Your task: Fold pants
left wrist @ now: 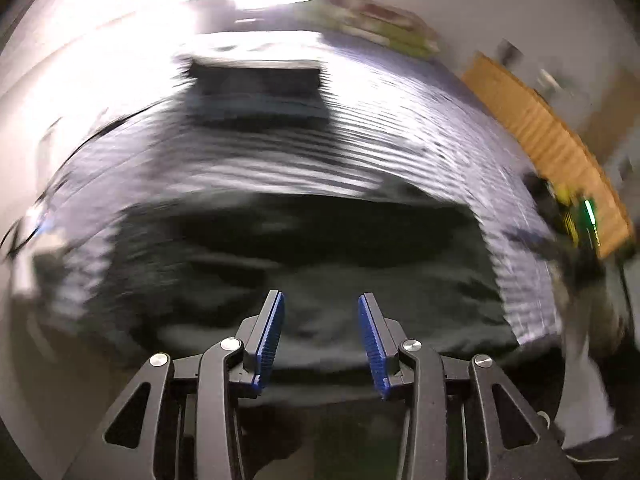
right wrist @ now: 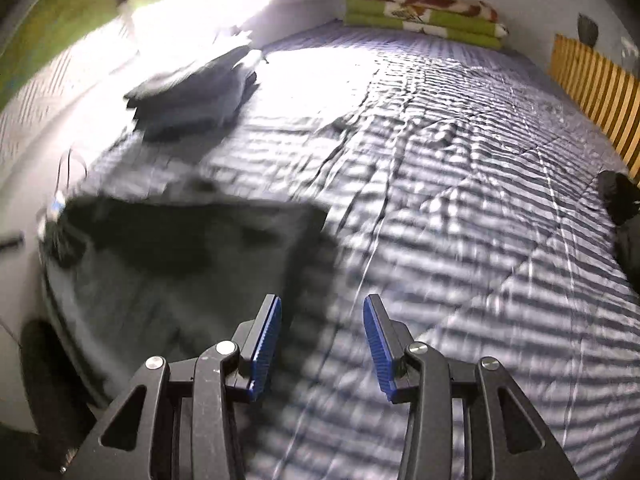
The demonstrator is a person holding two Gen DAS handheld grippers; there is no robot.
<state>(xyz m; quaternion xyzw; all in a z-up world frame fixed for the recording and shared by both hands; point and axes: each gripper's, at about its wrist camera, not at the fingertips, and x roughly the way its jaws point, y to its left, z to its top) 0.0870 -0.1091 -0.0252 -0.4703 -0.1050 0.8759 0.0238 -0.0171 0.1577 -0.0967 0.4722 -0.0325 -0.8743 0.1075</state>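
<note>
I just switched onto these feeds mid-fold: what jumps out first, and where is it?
The dark pants lie spread on the striped bedspread, straight ahead of the open, empty left gripper and left of the open right gripper. Farther back, a stack of folded dark clothes sits under a white glare, with a folded green blanket by the wall.

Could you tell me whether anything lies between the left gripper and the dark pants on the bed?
Nothing visible does. The left gripper hangs open directly over the dark pants, which lie flat on the striped bedspread. The stack of folded clothes sits well beyond them.
</note>
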